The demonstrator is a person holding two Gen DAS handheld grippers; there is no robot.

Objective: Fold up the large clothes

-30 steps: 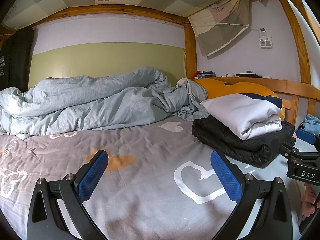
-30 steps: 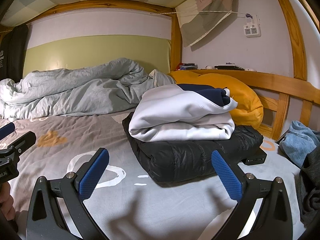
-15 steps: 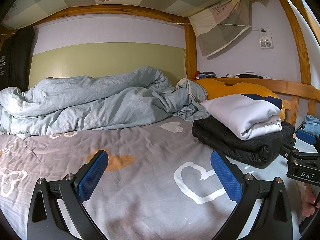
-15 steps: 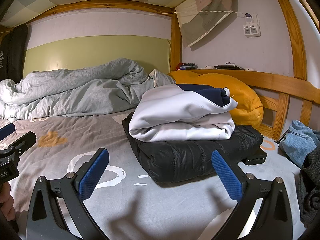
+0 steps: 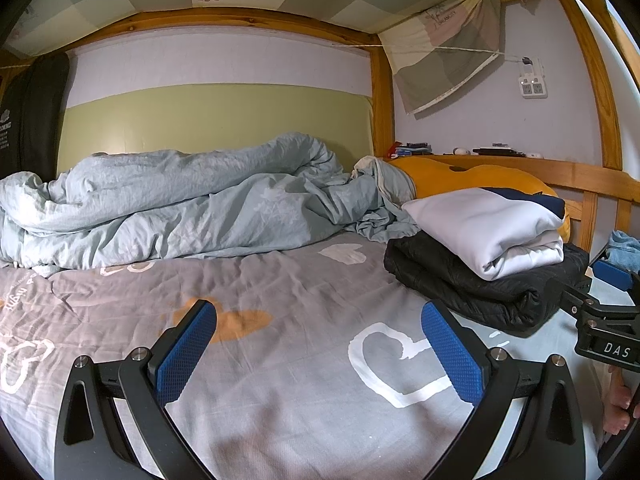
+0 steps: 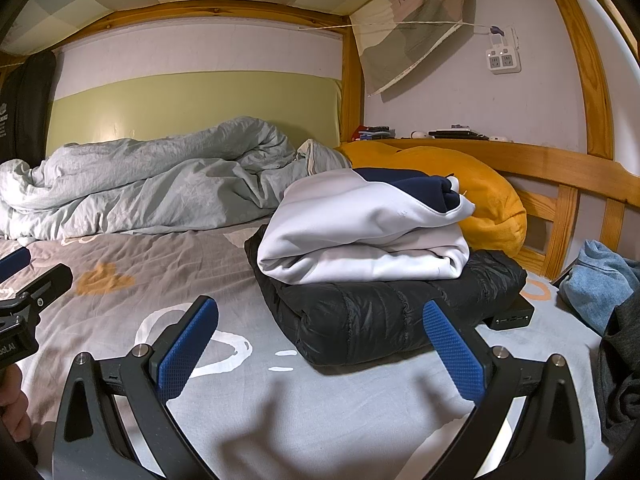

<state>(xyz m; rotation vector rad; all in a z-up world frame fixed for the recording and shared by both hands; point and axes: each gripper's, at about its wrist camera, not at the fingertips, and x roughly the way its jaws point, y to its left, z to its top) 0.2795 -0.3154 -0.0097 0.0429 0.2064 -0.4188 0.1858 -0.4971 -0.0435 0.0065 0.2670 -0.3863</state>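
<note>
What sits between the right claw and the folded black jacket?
Nothing: in the right wrist view only bare grey bedsheet separates the open right claw from the black jacket.

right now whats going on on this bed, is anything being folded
Nothing is in hand at this moment. The left gripper and right gripper both hover open over the grey bedsheet. A folded white garment already sits on a folded black jacket. Unfolded clothes, a blue garment and a dark grey one, lie at the right.
</note>
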